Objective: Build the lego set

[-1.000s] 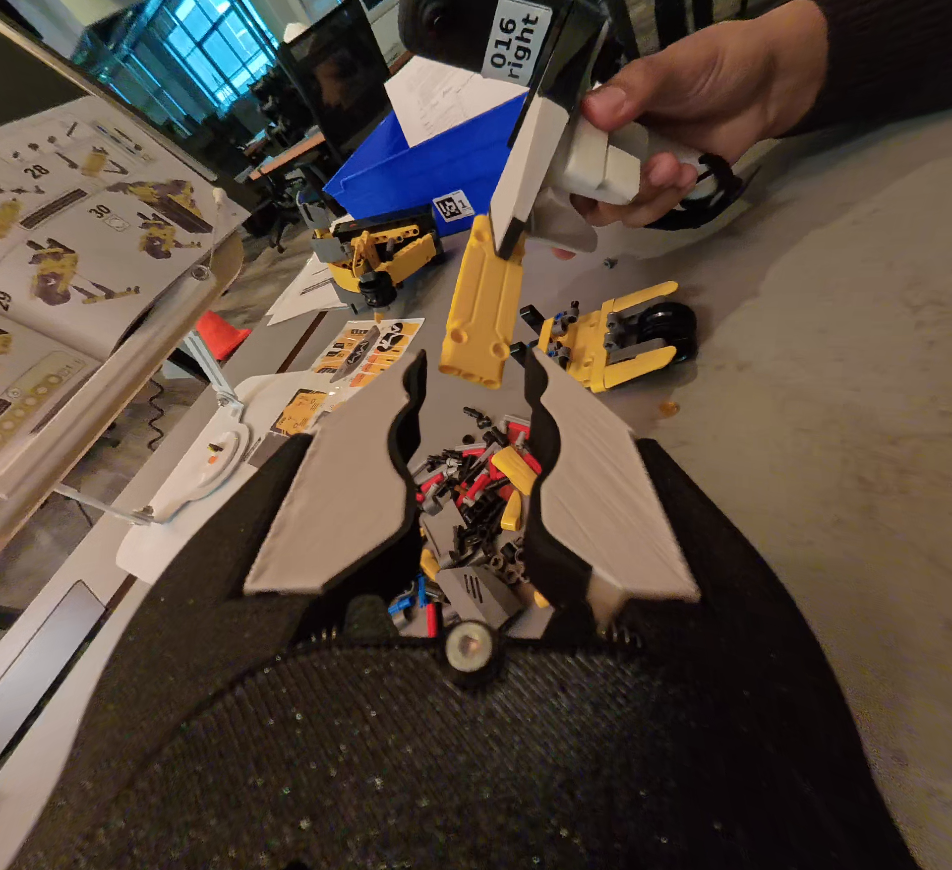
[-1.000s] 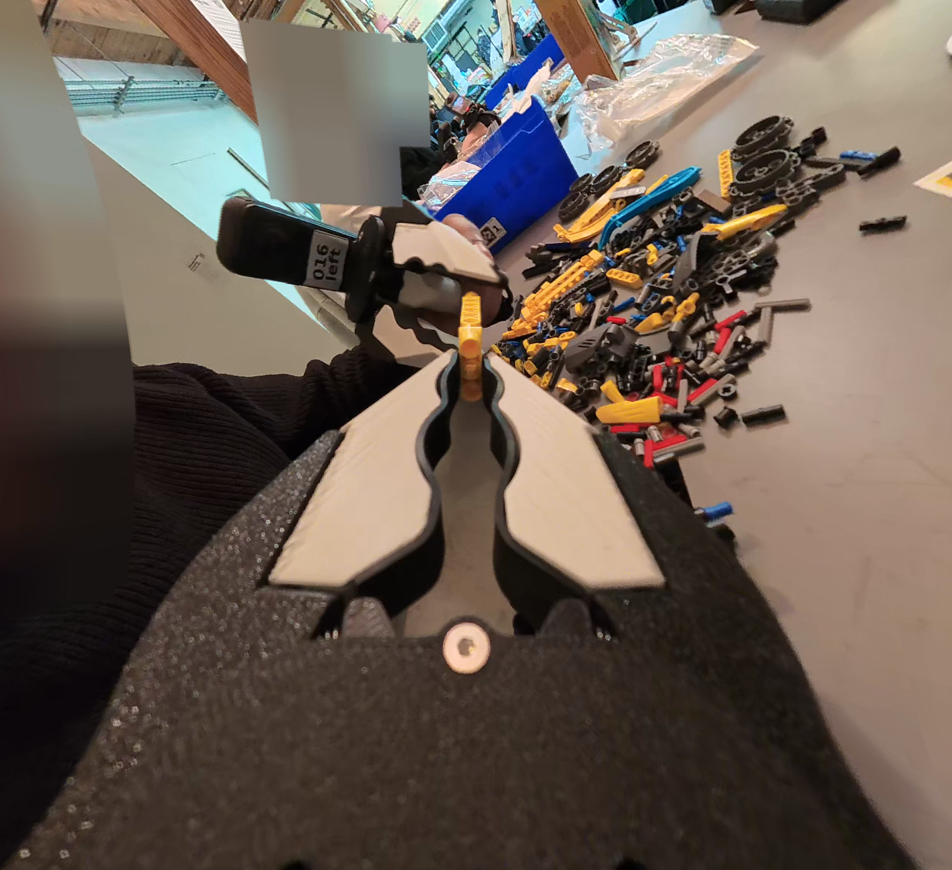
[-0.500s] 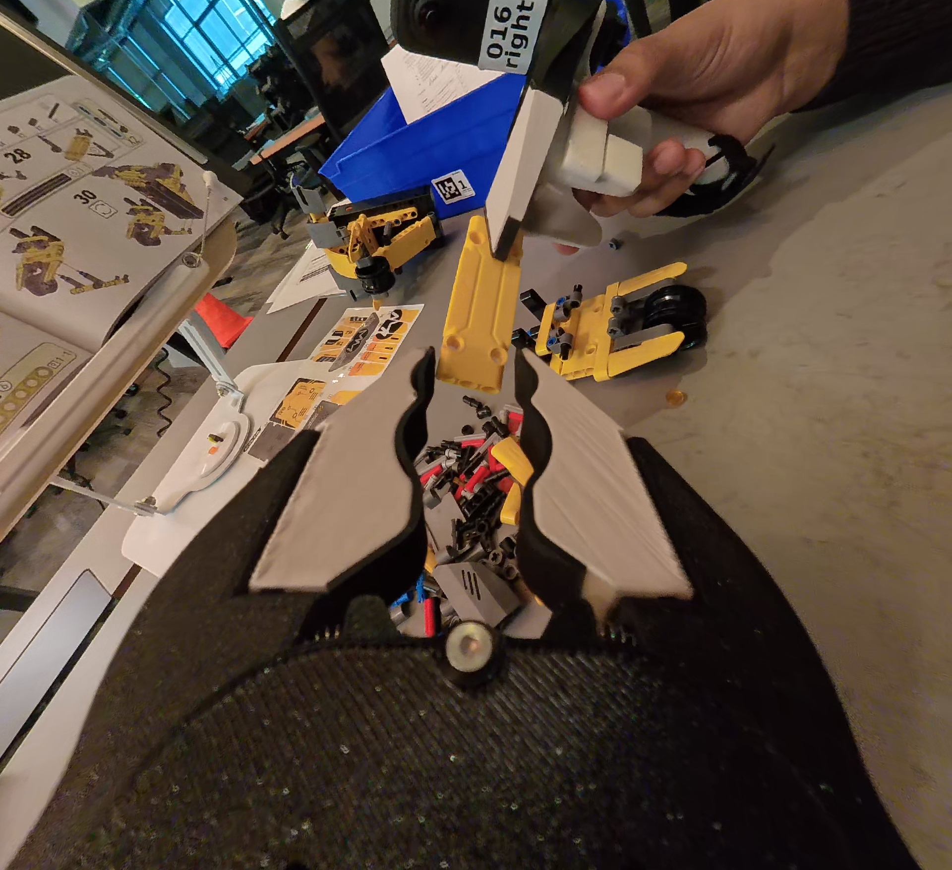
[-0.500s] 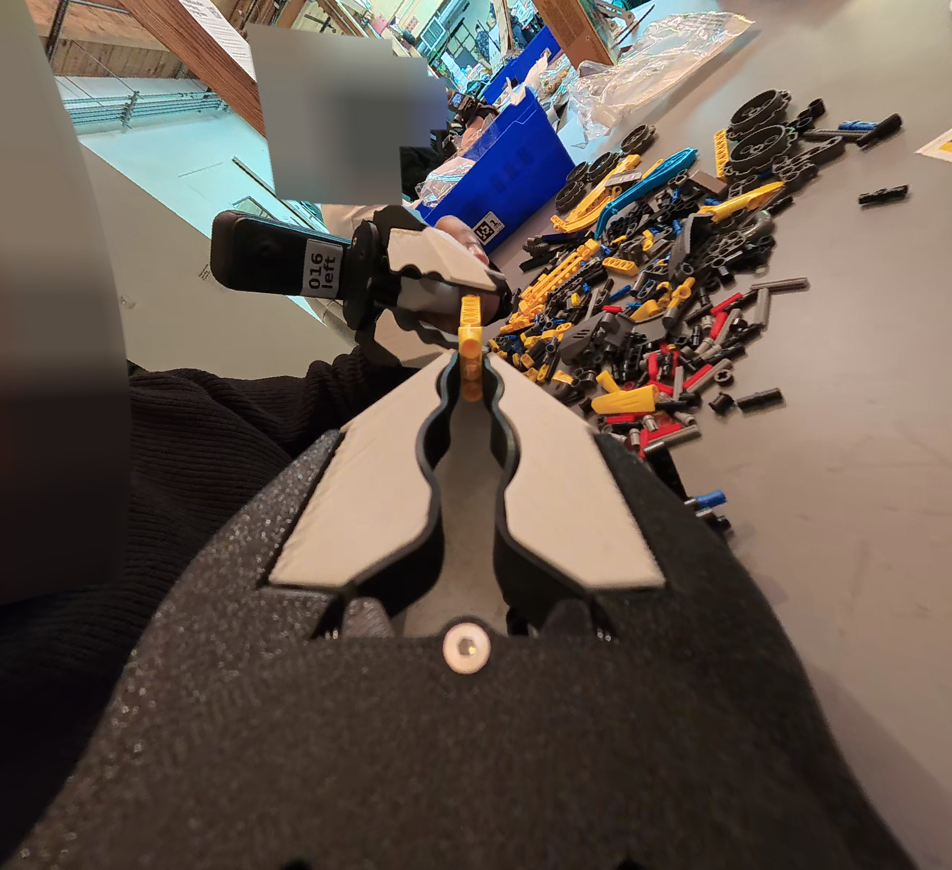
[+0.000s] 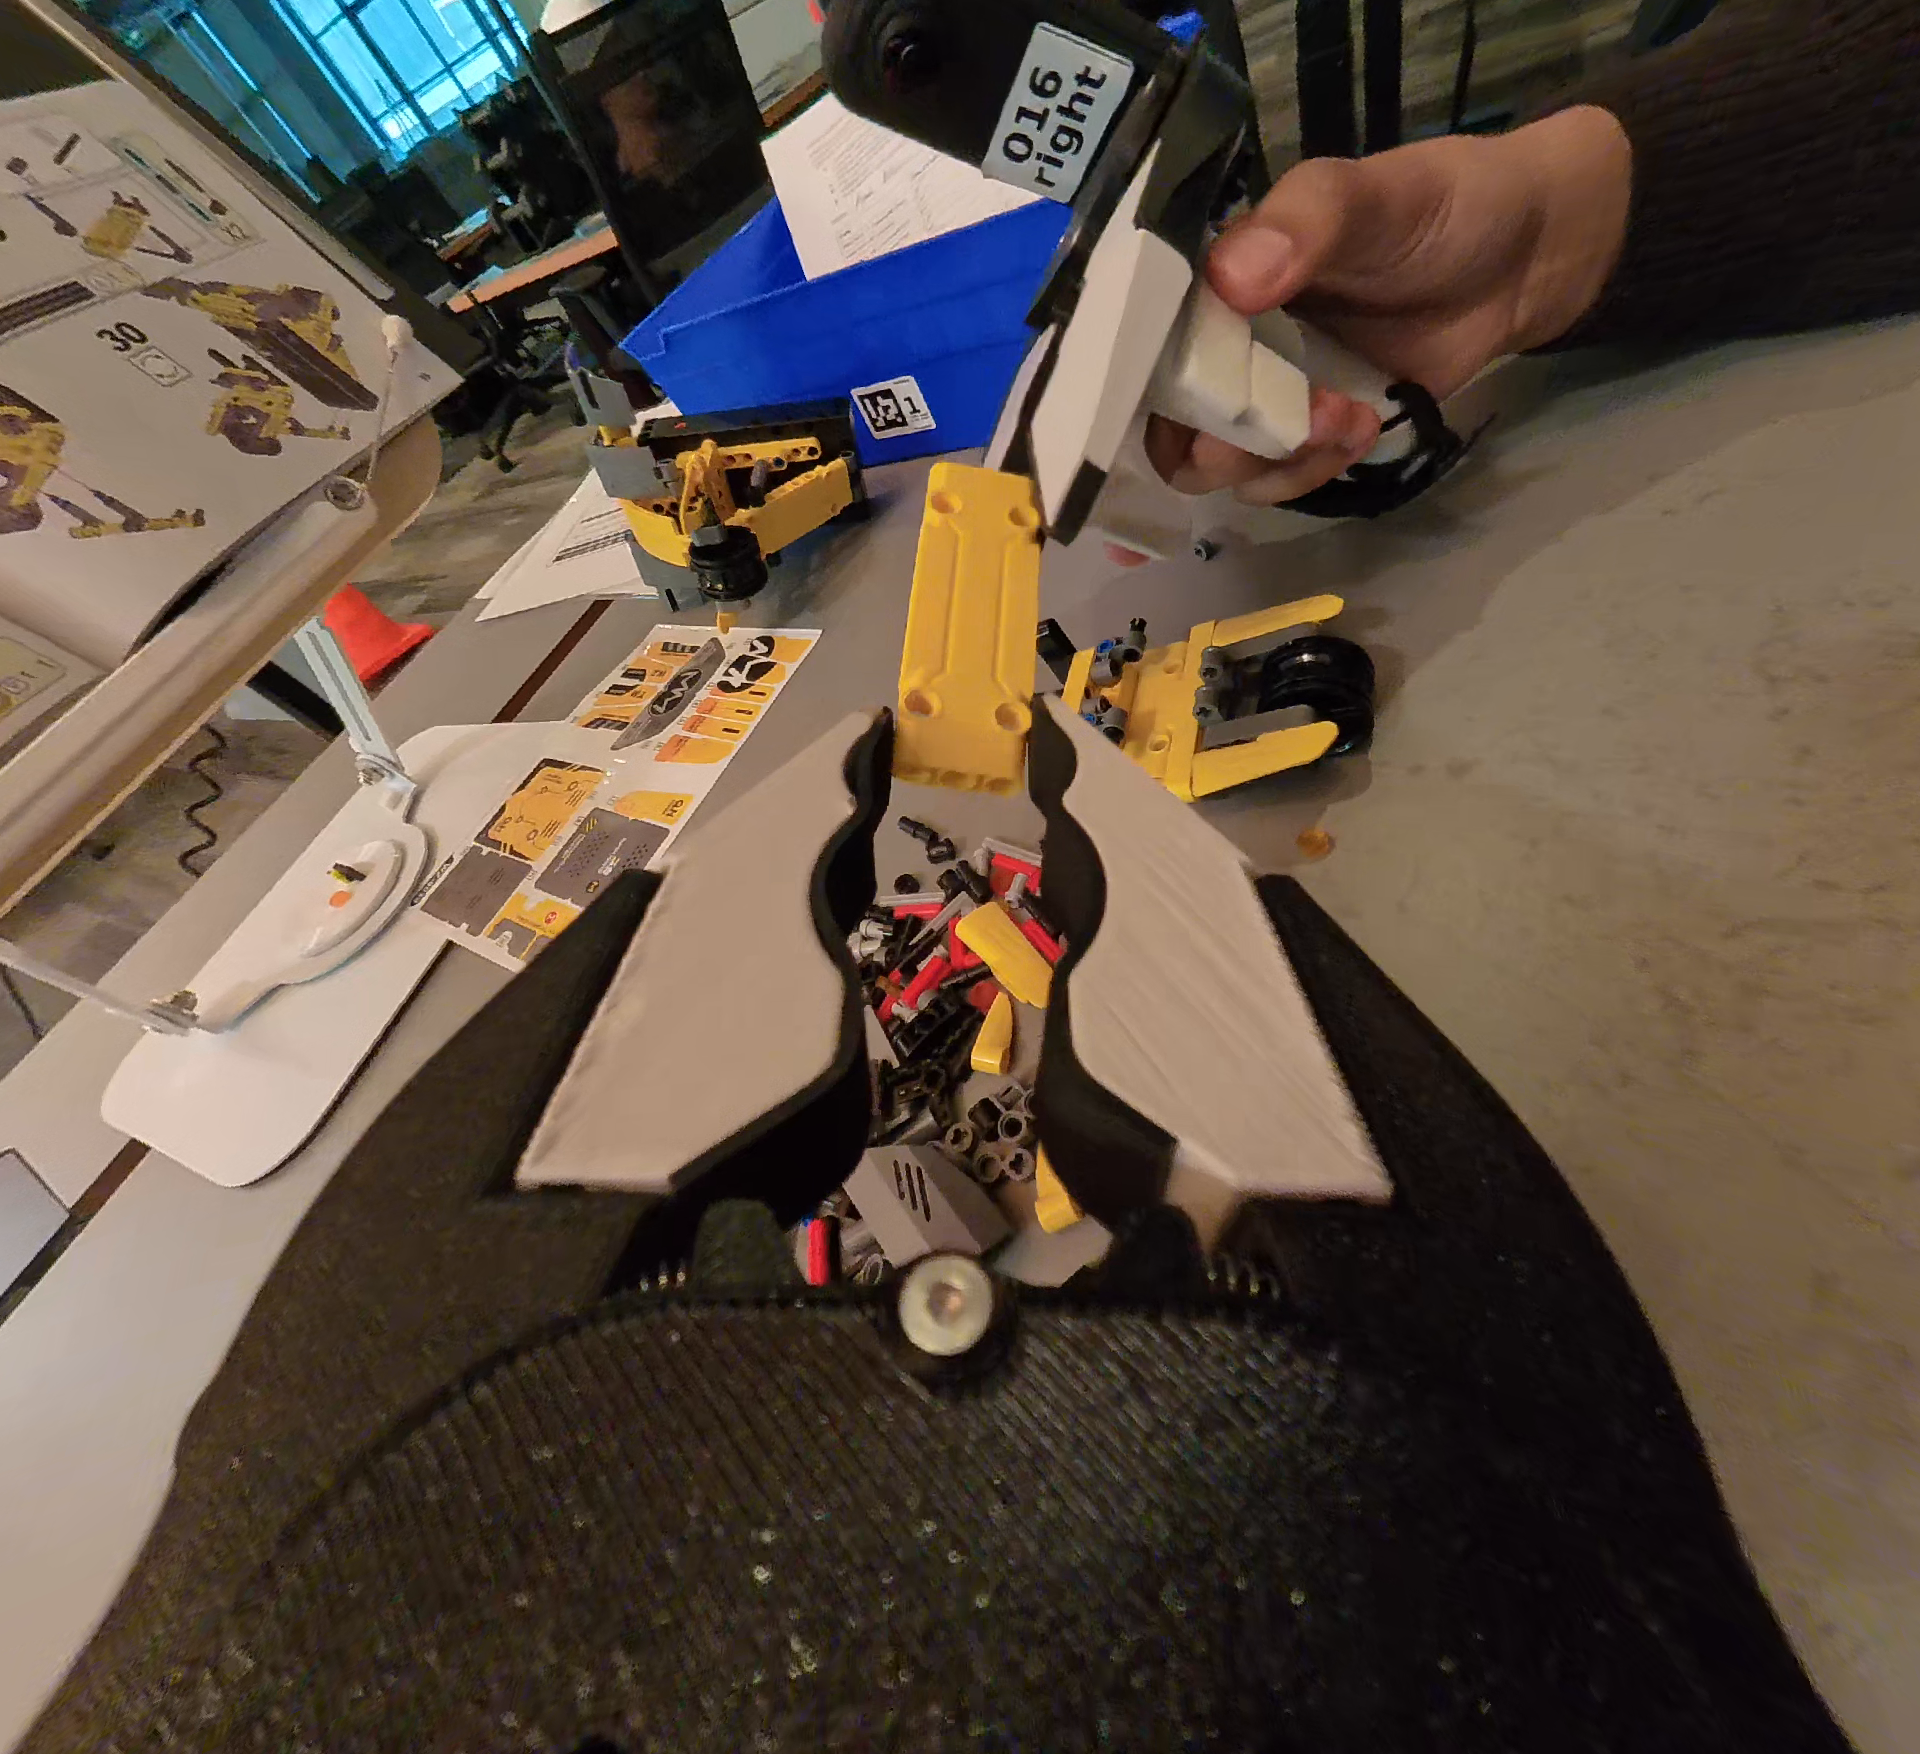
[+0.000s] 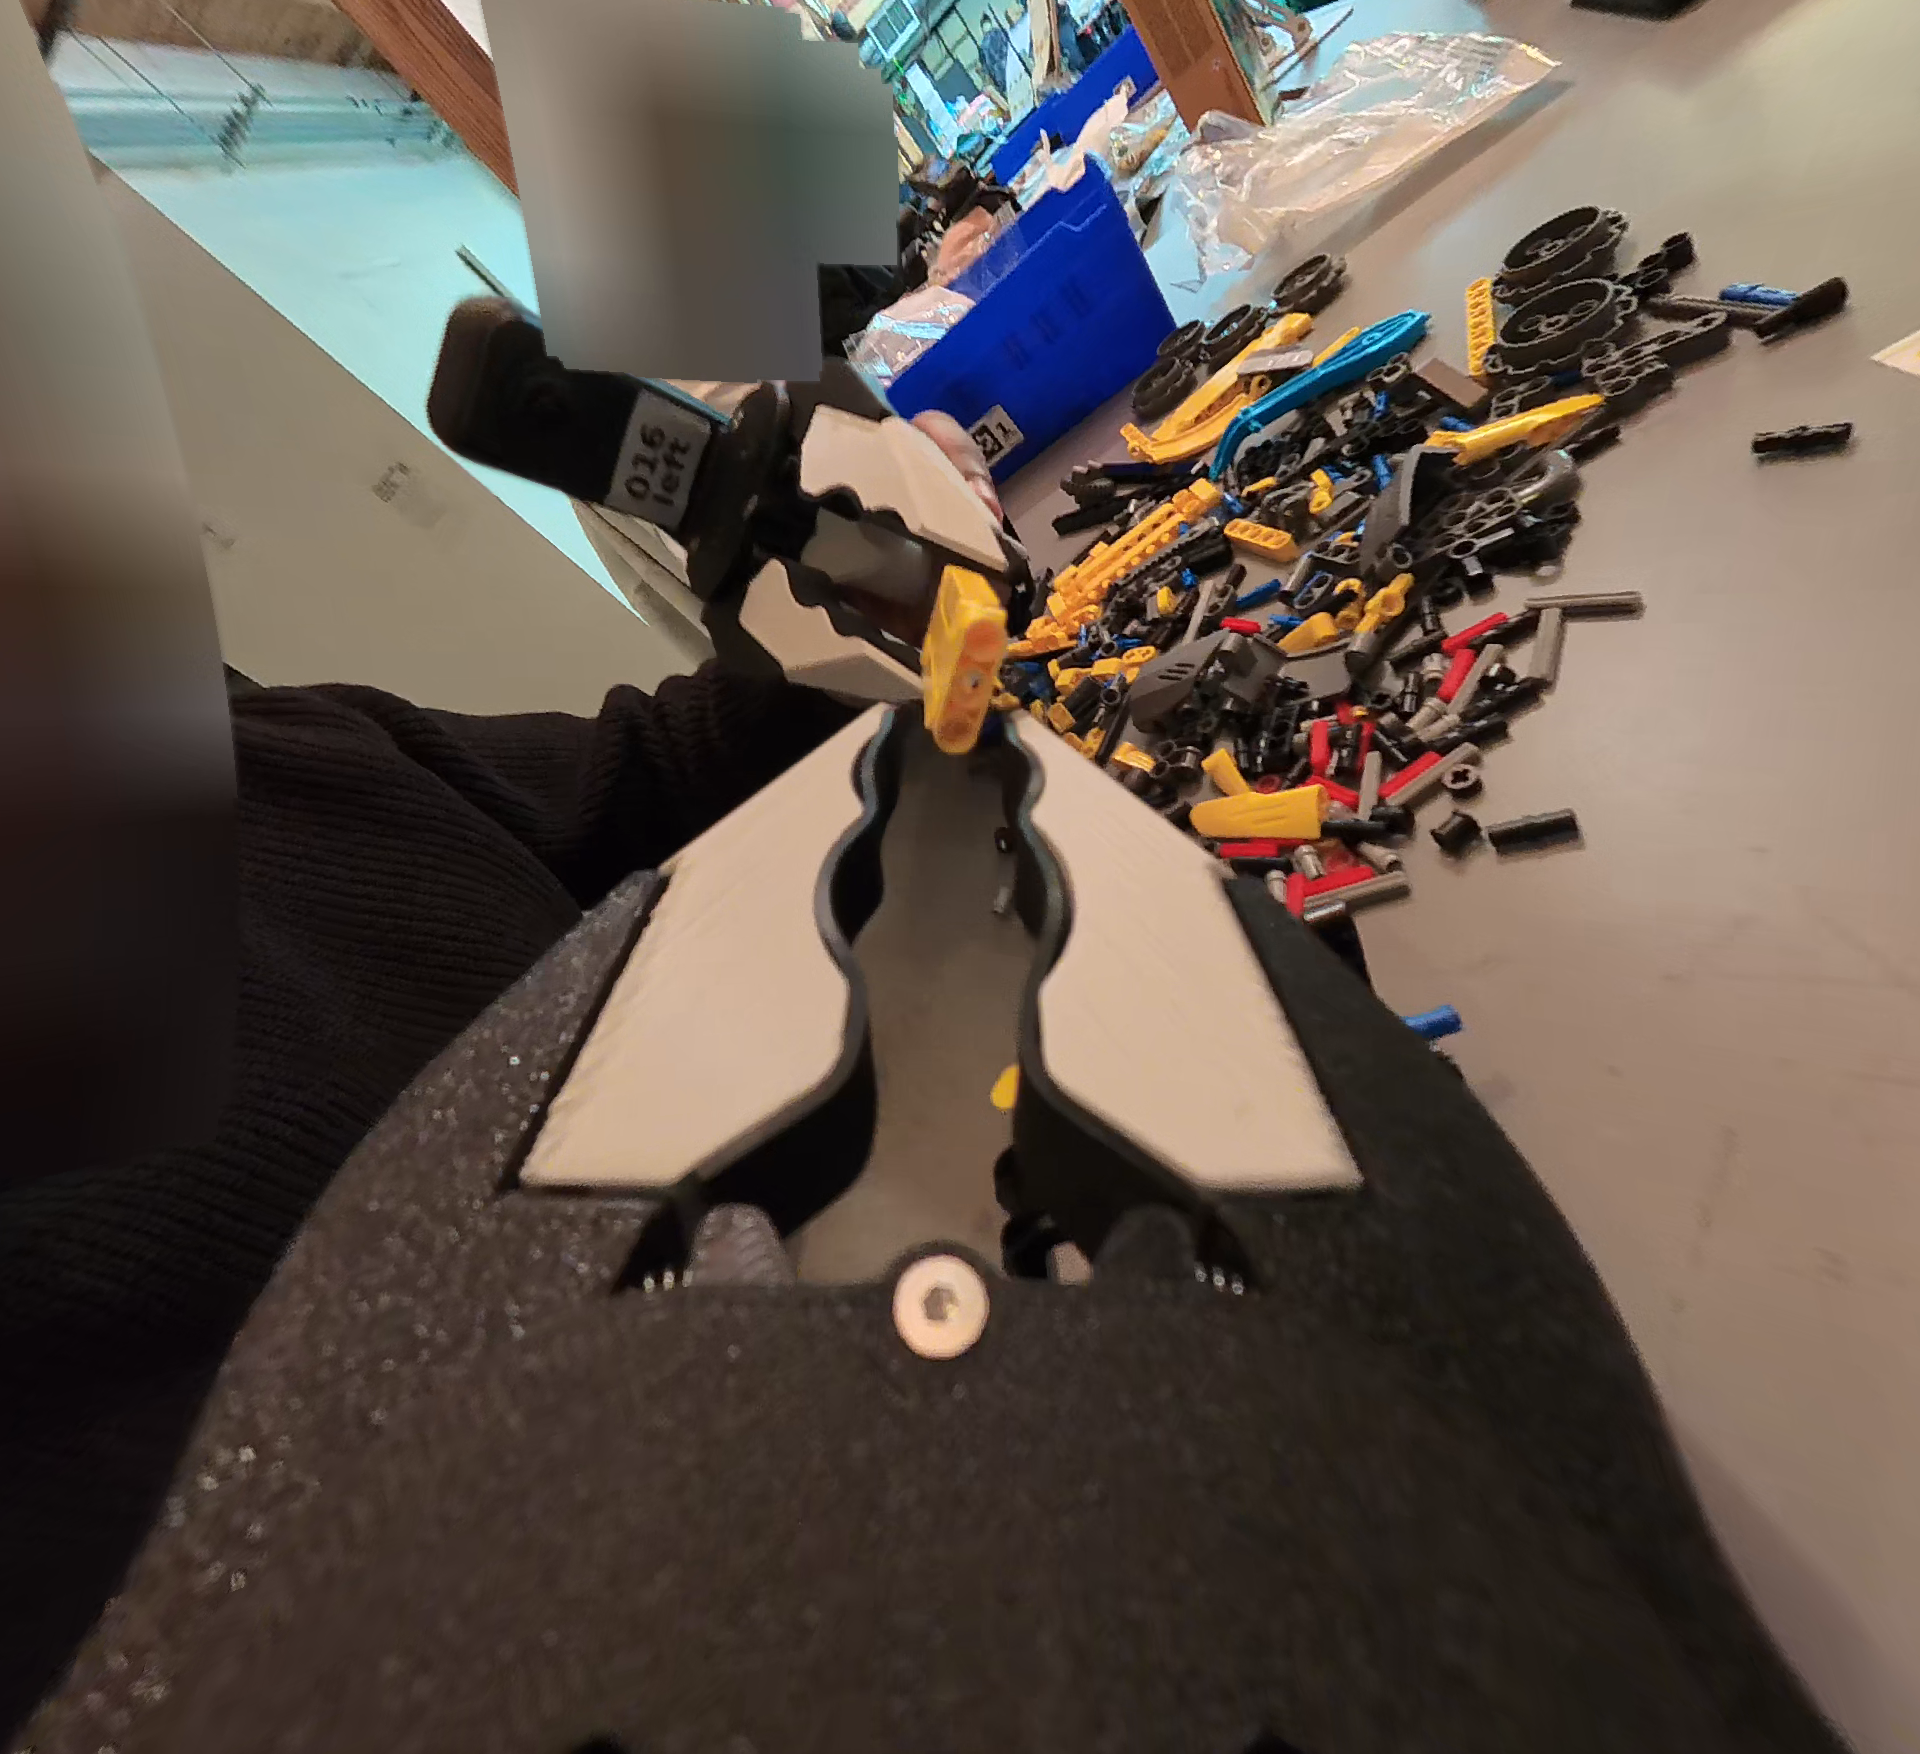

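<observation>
A long yellow plastic panel (image 5: 971, 624) hangs in the air between the two grippers, above a pile of small loose building parts (image 5: 956, 977). My left gripper (image 5: 964, 717) is shut across the panel's lower end. My right gripper (image 6: 956, 725) has its fingers apart on either side of the panel (image 6: 961, 655), seen edge-on, without pressing it. In the left wrist view the right gripper (image 5: 1039, 499), held by a hand, sits at the panel's upper end. In the right wrist view the left gripper (image 6: 961, 624) clamps the panel.
The grey table (image 5: 1610, 873) carries a yellow part-built model with black wheels (image 5: 1216, 696), a second yellow and black assembly (image 5: 717, 499), a blue bin (image 5: 831, 354), sticker sheets (image 5: 686, 686) and an instruction booklet on a stand (image 5: 156, 250). The wide spread of parts (image 6: 1351, 624) lies right of the grippers. The grippers are tip to tip, or close to it.
My left gripper has moved up to the panel and closed on its lower end. My right gripper, shut on the panel before, has opened, and the panel has tilted.
</observation>
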Demonstrator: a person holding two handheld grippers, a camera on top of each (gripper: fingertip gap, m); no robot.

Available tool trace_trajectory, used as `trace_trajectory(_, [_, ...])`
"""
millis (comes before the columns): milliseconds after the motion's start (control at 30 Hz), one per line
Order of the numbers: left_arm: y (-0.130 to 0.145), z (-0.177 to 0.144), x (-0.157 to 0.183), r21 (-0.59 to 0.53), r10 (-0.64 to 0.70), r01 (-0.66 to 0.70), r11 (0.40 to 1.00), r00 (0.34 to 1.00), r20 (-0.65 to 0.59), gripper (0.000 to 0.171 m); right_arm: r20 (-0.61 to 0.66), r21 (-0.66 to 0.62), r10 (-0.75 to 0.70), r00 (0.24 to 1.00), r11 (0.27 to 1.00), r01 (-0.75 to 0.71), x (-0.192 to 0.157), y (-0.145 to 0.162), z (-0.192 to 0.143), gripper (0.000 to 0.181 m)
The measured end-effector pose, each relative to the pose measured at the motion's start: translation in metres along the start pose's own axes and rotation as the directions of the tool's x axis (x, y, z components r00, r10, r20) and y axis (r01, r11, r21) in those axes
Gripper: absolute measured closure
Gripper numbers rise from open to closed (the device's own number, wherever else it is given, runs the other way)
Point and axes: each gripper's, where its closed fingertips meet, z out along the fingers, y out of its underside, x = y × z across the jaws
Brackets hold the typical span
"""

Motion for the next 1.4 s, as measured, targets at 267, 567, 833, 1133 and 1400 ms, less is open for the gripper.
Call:
trace_trajectory(267, [0.003, 0.0, 0.001, -0.013, -0.044, 0.044, 0.999, 0.999, -0.032, 0.149, -0.015, 0.006, -0.047, 0.999, 0.999, 0.047, -0.001, -0.004, -0.002, 0.145])
trace_trajectory(567, [0.011, 0.009, 0.067, -0.138, -0.09, 0.048, 0.989, 0.943, -0.321, 0.149, -0.158, 0.027, -0.178, 0.971, 0.983, 0.184, 0.011, -0.022, -0.024, 0.138])
trace_trajectory(833, [0.034, 0.009, 0.156, -0.299, -0.06, -0.129, 0.945, 0.834, -0.548, 0.149, -0.157, 0.044, -0.127, 0.979, 0.99, 0.135, 0.023, -0.019, -0.024, 0.137])
trace_trajectory(1133, [0.041, 0.009, 0.161, -0.337, -0.122, -0.099, 0.936, 0.809, -0.575, 0.149, -0.139, 0.076, -0.094, 0.986, 0.992, 0.105, 0.024, -0.023, -0.027, 0.137])
trace_trajectory(1400, [0.041, 0.007, 0.162, -0.325, -0.121, -0.1, 0.94, 0.795, -0.594, 0.141, -0.159, 0.077, -0.11, 0.981, 0.989, 0.123, 0.027, -0.023, -0.028, 0.137])
